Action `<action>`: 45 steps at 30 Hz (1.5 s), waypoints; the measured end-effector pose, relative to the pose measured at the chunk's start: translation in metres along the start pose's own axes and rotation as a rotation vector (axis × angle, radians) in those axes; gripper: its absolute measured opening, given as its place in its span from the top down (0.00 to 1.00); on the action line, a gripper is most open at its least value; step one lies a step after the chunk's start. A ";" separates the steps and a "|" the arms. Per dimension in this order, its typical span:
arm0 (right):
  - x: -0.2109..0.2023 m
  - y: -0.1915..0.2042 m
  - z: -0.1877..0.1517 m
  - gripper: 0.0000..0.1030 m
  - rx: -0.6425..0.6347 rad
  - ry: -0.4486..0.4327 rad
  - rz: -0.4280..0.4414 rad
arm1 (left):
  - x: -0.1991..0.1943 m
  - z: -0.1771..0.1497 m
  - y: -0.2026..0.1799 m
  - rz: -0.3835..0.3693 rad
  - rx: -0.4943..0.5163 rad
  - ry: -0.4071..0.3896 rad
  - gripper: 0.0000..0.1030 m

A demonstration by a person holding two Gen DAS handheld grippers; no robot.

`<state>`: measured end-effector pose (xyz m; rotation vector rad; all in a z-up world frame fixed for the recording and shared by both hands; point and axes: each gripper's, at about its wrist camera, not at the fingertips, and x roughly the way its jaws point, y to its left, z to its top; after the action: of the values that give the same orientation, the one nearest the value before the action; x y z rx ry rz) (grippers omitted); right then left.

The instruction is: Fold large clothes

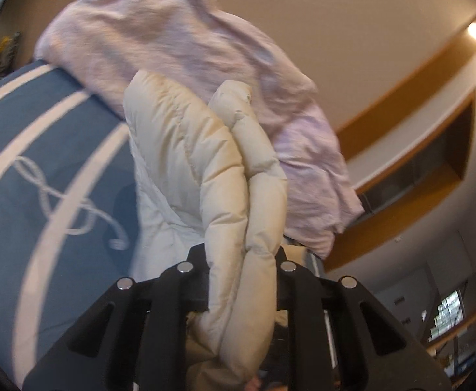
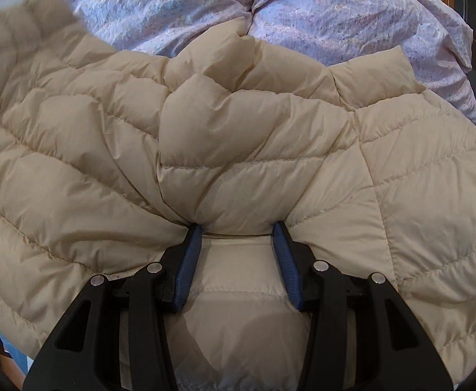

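My left claw (image 1: 243, 260) is clamped on a folded, puffy edge of the cream quilted jacket (image 1: 205, 163); the padded roll fills the gap between the fingers and rises toward twelve o'clock in the left wrist view. Behind it, from ten to three o'clock, lies a crumpled pale-pink duvet (image 1: 179, 42). At nine o'clock sits a grey-blue bed cover (image 1: 20, 163) with white stripes and a white rope-knot pattern. A beige wall with a wooden trim (image 1: 407, 97) fills the two-to-four o'clock side, blurred.

My right claw (image 2: 238, 228) stands with its jaws apart, its blue-padded fingertips (image 2: 189, 254) pressed into a seam of the same jacket (image 2: 238, 137), with a bulge of cream fabric sitting between them. I cannot tell whether the pads actually pinch any cloth. The jacket spreads across nearly the whole right wrist view, quilted panels fanning out from nine to three o'clock, a fur-like trim (image 2: 42, 9) at eleven o'clock. The lilac-pink duvet (image 2: 335, 9) lies beyond it at twelve to two o'clock, touching the jacket's far edge.
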<state>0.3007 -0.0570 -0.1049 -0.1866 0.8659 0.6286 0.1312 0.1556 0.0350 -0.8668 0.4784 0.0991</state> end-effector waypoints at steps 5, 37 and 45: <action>0.002 -0.002 0.002 0.53 0.013 0.003 0.005 | 0.032 -0.011 -0.048 -0.082 0.048 0.067 0.82; -0.069 -0.102 -0.008 0.53 0.064 -0.074 0.059 | 0.163 -0.096 -0.114 -0.177 0.006 0.287 0.81; -0.085 -0.132 -0.040 0.55 0.093 -0.065 0.035 | 0.191 -0.125 -0.127 -0.126 0.034 0.339 0.81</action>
<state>0.3105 -0.2165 -0.0790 -0.0670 0.8347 0.6228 0.2910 -0.0410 -0.0283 -0.8813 0.7380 -0.1746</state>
